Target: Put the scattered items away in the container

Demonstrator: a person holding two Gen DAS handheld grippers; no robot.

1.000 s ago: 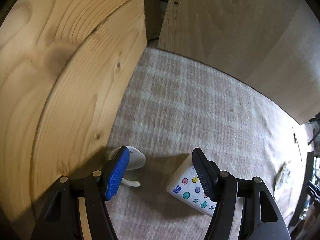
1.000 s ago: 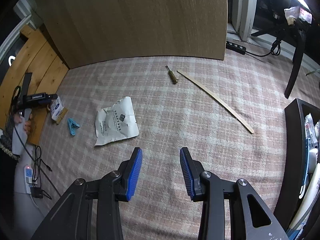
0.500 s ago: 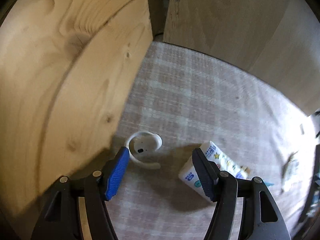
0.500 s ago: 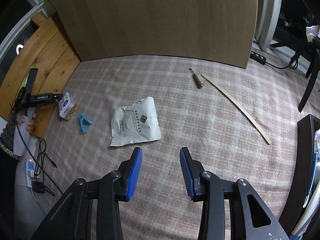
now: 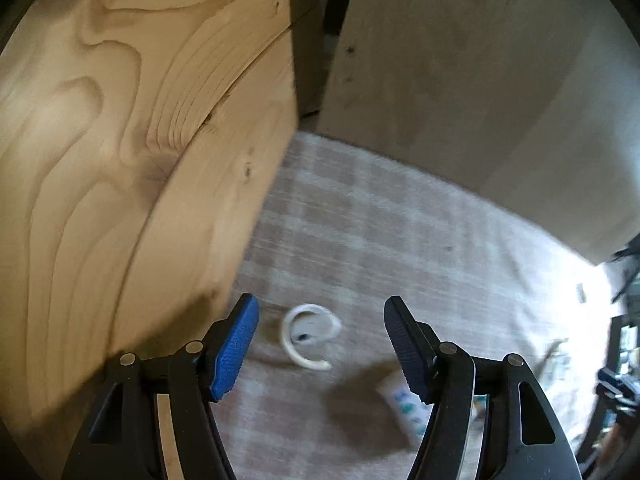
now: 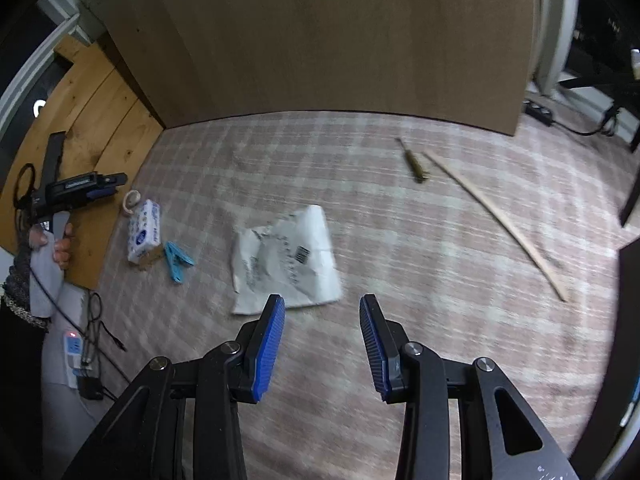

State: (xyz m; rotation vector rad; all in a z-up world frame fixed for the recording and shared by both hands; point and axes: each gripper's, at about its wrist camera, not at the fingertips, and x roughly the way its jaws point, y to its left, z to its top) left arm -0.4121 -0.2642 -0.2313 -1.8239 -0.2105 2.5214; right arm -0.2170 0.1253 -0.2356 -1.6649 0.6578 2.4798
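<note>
Both tools stood spread and empty: left tool [image 5: 320,344] above a white ring [image 5: 308,334], right tool [image 6: 322,344] with crumpled paper [image 6: 288,260] at eleven o'clock.

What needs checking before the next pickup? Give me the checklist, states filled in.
1. Left gripper empty, jaws apart: ok.
2. White ring lies on the carpet between the left gripper's fingers, untouched: ok.
3. Right gripper empty, jaws apart: ok.
4. White packet flat on the carpet just ahead of the right gripper, nothing on top: ok.
5. Blue clip and small box apart from the packet: ok.
6. Container free to receive items: cannot tell.
</note>
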